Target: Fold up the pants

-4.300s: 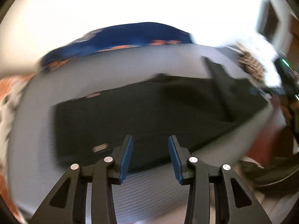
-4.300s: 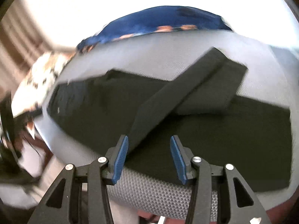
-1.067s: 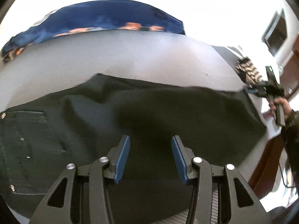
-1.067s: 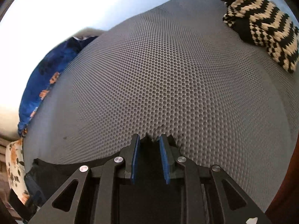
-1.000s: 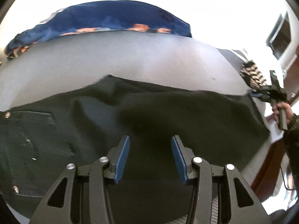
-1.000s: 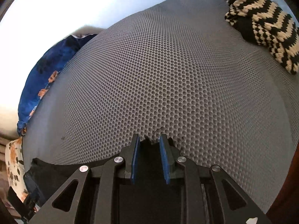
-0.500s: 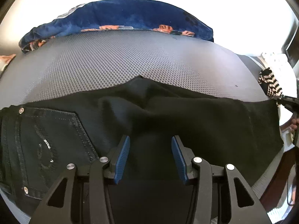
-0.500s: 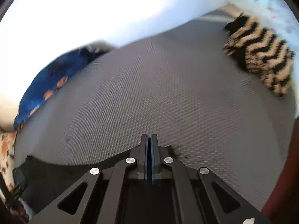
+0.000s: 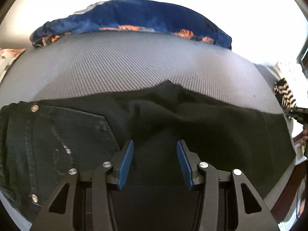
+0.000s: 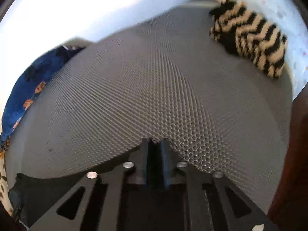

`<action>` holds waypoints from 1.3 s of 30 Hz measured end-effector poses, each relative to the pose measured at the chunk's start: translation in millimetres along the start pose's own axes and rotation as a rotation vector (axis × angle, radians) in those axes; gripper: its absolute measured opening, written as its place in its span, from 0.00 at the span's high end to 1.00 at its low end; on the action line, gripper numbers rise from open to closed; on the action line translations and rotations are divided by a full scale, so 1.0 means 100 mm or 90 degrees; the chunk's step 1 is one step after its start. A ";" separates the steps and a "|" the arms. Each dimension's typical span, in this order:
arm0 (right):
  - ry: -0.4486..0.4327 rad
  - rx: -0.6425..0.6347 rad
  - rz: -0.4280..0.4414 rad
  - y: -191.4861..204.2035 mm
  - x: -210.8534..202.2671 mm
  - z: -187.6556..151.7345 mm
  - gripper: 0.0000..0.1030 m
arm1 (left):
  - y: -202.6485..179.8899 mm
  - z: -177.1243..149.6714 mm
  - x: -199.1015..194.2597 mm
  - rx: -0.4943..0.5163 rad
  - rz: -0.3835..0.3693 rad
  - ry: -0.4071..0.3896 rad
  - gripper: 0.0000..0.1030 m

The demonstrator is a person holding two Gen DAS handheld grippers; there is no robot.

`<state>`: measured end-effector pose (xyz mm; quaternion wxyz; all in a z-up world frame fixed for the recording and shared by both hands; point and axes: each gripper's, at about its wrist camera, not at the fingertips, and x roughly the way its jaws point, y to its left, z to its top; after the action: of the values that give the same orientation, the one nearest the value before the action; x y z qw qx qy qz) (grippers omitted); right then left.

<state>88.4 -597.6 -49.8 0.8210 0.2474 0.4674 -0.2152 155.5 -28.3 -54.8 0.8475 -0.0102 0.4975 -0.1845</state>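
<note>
The black denim pants [image 9: 211, 127] lay spread on the grey honeycomb-textured mat [image 9: 134, 67]. The left hand-held gripper [image 9: 155, 159] hovered apart above them; at three o'clock, the right hand-held gripper [image 10: 155, 144] was opening, black cloth between its jaws.

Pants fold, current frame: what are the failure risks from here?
1. Right gripper has its jaws opening with dark cloth between them; the pants edge may drop early.
2. Left gripper is open above a bunched ridge, so a crease may get folded in.
3. The striped knit item lies near the fold path.
</note>
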 end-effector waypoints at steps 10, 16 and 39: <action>0.121 -0.299 0.307 2.29 -0.26 -0.49 0.80 | 0.53 -0.04 -0.27 -0.031 0.050 -0.037 0.49; 0.243 -0.400 0.425 3.62 0.12 -0.91 0.71 | 0.95 -0.18 -0.46 -0.037 0.078 -0.043 0.47; 0.261 -0.456 0.375 4.65 0.77 -1.14 0.94 | 1.31 -0.36 -0.60 -0.033 0.069 -0.049 0.45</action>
<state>320.9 -172.6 -71.9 0.7714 0.1085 0.5738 0.2527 138.6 118.9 -48.6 0.8741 -0.0122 0.4693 -0.1250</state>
